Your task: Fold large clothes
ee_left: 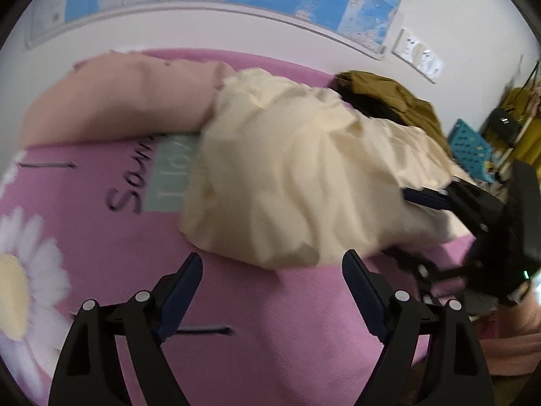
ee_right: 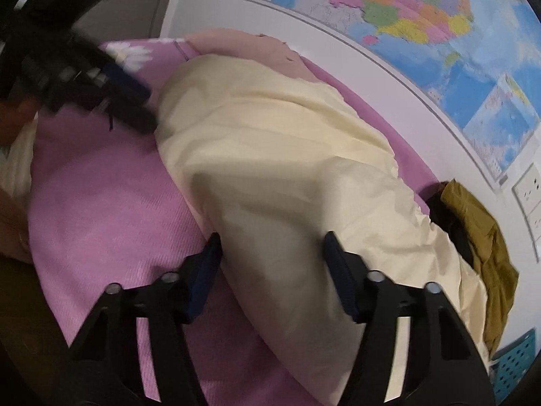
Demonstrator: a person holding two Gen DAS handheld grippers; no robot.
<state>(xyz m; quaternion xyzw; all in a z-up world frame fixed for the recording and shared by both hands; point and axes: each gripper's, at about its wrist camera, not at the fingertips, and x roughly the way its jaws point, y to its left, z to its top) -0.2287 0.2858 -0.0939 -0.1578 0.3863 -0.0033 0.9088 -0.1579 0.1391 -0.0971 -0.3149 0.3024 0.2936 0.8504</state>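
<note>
A large cream garment (ee_left: 297, 182) lies crumpled on the pink bed cover (ee_left: 101, 237); it also shows in the right wrist view (ee_right: 277, 155). My left gripper (ee_left: 272, 270) is open and empty, just in front of the garment's near edge. My right gripper (ee_right: 272, 247) is open, with its fingers either side of a fold of the garment and nothing held. The right gripper shows at the right of the left wrist view (ee_left: 439, 203), against the garment's right end. The left gripper shows at the top left of the right wrist view (ee_right: 128, 101).
A peach pillow (ee_left: 111, 98) lies at the back left of the bed. An olive and black garment (ee_left: 389, 101) lies behind the cream one by the wall; it also shows in the right wrist view (ee_right: 483, 237). A blue crate (ee_left: 470, 149) stands off the bed at right. A map (ee_right: 422, 17) hangs on the wall.
</note>
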